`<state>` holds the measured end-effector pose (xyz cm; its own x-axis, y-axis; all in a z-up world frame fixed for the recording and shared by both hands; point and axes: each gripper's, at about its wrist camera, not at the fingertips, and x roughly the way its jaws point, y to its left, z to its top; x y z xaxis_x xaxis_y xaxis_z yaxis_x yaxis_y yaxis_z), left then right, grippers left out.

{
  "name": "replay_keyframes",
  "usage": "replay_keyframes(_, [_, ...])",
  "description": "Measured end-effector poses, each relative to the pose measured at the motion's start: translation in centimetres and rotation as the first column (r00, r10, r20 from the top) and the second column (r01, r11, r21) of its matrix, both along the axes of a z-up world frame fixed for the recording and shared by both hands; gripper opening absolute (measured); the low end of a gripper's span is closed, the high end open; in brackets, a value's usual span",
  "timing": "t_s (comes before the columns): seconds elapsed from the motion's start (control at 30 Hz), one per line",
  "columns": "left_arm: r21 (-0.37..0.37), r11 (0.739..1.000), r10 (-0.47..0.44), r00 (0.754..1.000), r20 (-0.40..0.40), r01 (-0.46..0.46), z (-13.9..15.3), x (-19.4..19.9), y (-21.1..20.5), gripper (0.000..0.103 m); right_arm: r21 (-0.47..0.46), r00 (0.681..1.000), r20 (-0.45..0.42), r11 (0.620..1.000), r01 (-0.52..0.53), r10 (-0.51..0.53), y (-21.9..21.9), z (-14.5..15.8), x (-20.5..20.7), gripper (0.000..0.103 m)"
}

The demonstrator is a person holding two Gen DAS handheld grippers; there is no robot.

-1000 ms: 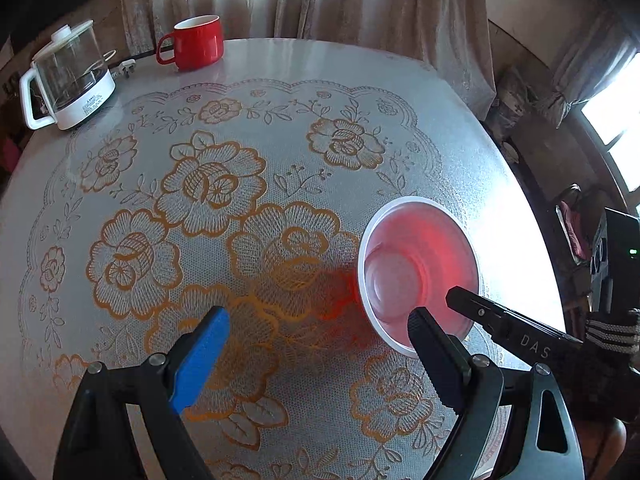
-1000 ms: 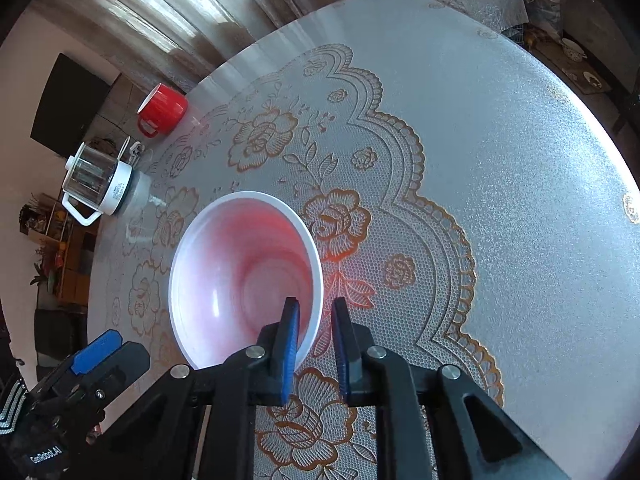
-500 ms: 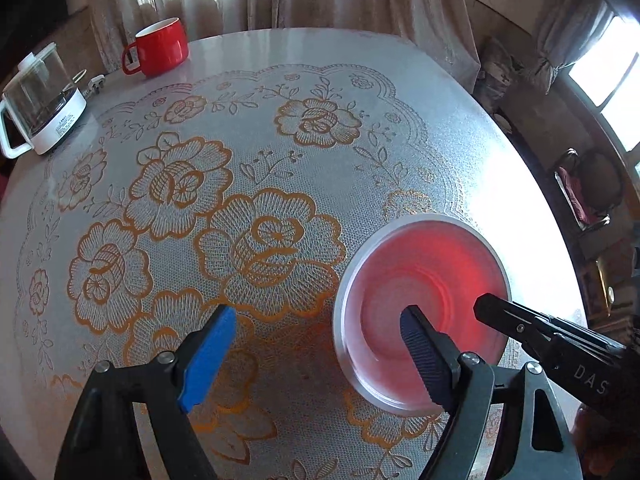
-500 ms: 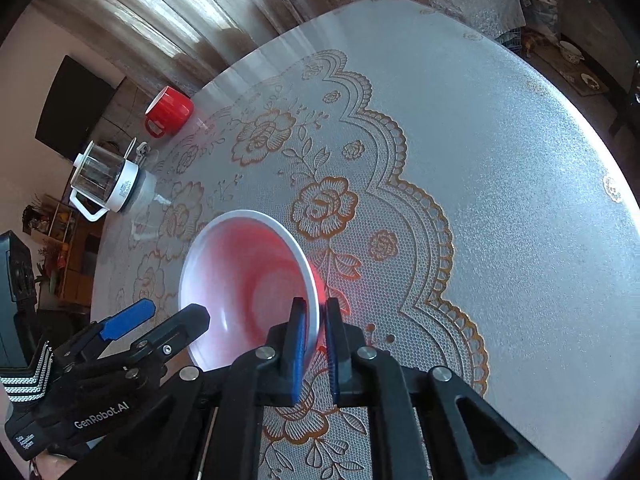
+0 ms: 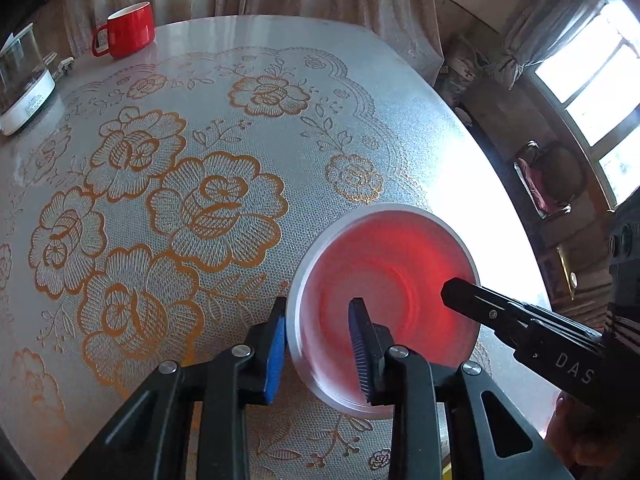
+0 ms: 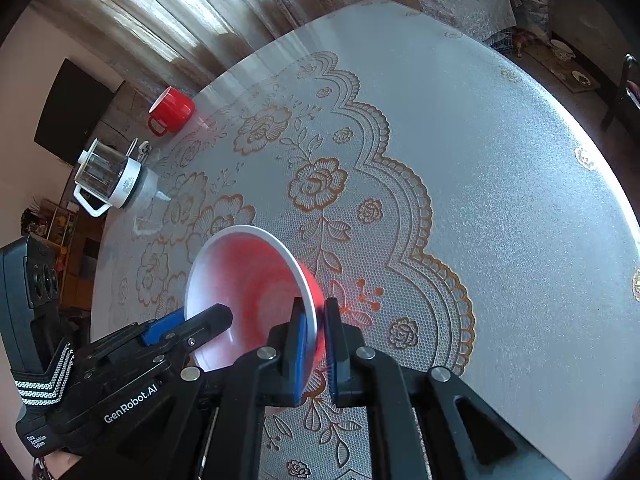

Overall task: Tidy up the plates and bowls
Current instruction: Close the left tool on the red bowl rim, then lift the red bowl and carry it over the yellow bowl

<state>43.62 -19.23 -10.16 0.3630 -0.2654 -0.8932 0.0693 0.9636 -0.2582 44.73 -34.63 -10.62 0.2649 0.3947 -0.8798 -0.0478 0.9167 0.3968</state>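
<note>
A white bowl with a red glow inside hangs tilted just over the floral tablecloth. My right gripper is shut on its rim, one pad inside and one outside; in the left wrist view its black finger shows at the bowl's right edge. My left gripper straddles the opposite rim and its jaws are closing. The blue pad is just outside the wall. The other finger is inside the bowl, with a gap still showing. In the right wrist view the left gripper reaches over the bowl from the left.
A red mug and a glass kettle stand at the far side of the round table. Curtains hang behind it. The table's edge curves close on the right, with furniture and a window beyond.
The left jaws have narrowed from wide open to straddle the bowl's rim. The right gripper has stayed shut on the bowl and tipped it up and nearer the left gripper.
</note>
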Motion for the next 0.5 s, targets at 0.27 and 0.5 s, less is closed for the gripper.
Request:
replay_keyframes(0.27, [-0.046,0.999,0.006,1.0,0.027,-0.005,2.2,-2.4,0.2,0.029,0.014,1.0,0.021,1.0,0.013,-0.013,-0.4,1.8,-2.1,0.007])
replay_keyframes(0.5, [-0.068,0.997,-0.026,0.991,0.13,0.035,6.2,-6.0,-0.1,0.03,0.035,0.996,0.085,0.999,0.022,-0.025,-1.0,5.5,-5.6,0.007])
